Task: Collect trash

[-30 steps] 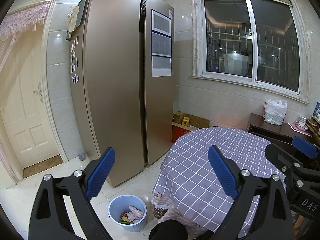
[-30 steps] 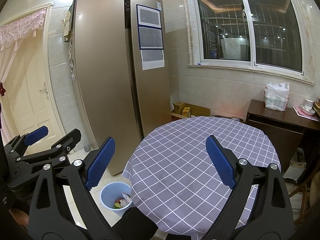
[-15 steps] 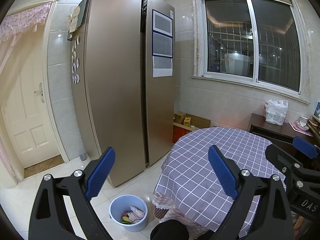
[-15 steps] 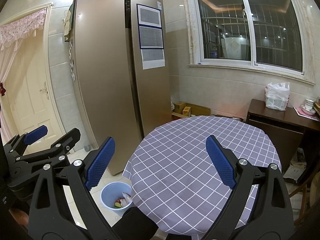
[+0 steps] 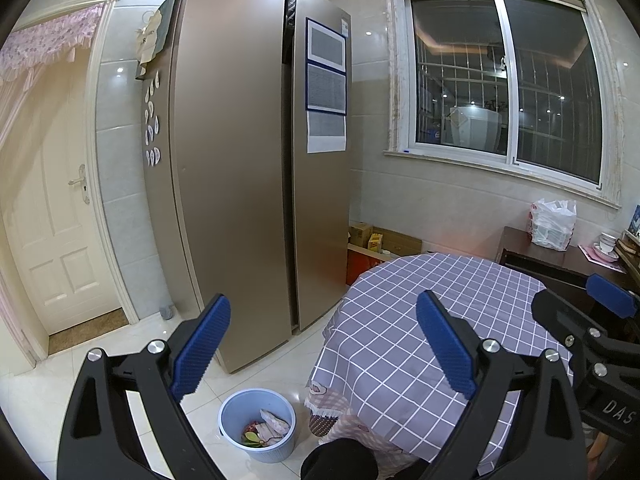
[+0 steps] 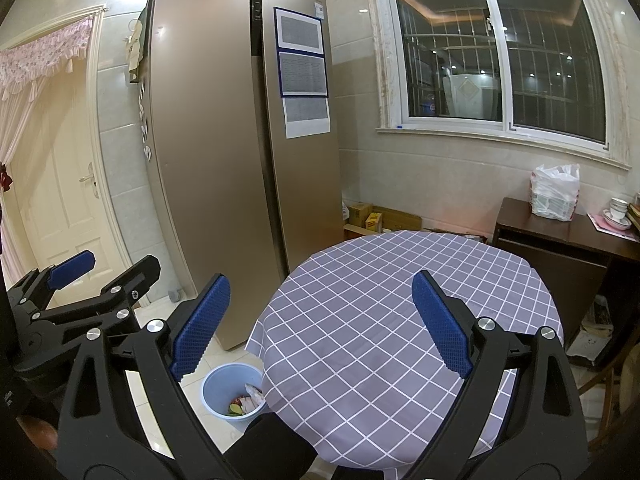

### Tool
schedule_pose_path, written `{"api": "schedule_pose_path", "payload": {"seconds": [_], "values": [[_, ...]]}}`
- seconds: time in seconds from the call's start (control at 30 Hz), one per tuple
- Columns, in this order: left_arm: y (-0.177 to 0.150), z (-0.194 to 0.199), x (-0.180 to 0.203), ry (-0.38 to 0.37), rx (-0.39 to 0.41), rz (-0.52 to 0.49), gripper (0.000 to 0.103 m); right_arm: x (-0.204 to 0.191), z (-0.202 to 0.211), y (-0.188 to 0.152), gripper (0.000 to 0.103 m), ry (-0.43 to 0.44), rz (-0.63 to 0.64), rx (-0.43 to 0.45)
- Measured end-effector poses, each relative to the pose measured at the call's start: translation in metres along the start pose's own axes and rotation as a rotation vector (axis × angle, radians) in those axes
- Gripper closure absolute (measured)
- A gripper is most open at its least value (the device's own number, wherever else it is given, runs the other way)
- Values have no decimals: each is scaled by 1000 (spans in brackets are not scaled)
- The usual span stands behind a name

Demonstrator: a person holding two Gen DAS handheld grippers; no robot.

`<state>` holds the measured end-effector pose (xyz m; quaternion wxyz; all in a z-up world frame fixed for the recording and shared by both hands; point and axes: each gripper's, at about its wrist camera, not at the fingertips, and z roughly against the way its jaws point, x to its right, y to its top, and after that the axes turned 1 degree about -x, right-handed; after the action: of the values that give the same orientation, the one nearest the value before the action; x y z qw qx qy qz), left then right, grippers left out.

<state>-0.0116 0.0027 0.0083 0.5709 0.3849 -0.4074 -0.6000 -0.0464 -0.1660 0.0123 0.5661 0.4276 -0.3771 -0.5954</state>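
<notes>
A light blue trash bin (image 5: 257, 425) stands on the tiled floor beside the round table (image 5: 436, 320), with crumpled paper and coloured scraps inside; in the right wrist view the bin (image 6: 224, 390) is partly hidden by the tablecloth. My left gripper (image 5: 323, 344) is open and holds nothing, raised above the bin and the table's left edge. Over the purple checked tablecloth (image 6: 384, 312) my right gripper (image 6: 320, 322) hangs open and empty. No trash shows on the tabletop. Each gripper appears in the other's view: the right gripper (image 5: 592, 320) and the left gripper (image 6: 80, 292).
A tall bronze fridge (image 5: 248, 160) stands behind the bin, a white door (image 5: 52, 208) to its left. Cardboard boxes (image 6: 372, 218) sit on the floor under the window. A dark wooden side table (image 6: 568, 232) at the right carries a white plastic bag (image 6: 555, 192) and cups.
Both grippers stay open and almost still; the left wrist view has drifted very slightly, nothing else moved.
</notes>
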Motion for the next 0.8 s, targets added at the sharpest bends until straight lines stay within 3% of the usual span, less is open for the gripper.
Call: {"api": "schedule_pose_path", "payload": {"seconds": [0.8], "values": [[-3,1,1,5,-3,3,11,-3,-1,-2,12,3,0,1]]}}
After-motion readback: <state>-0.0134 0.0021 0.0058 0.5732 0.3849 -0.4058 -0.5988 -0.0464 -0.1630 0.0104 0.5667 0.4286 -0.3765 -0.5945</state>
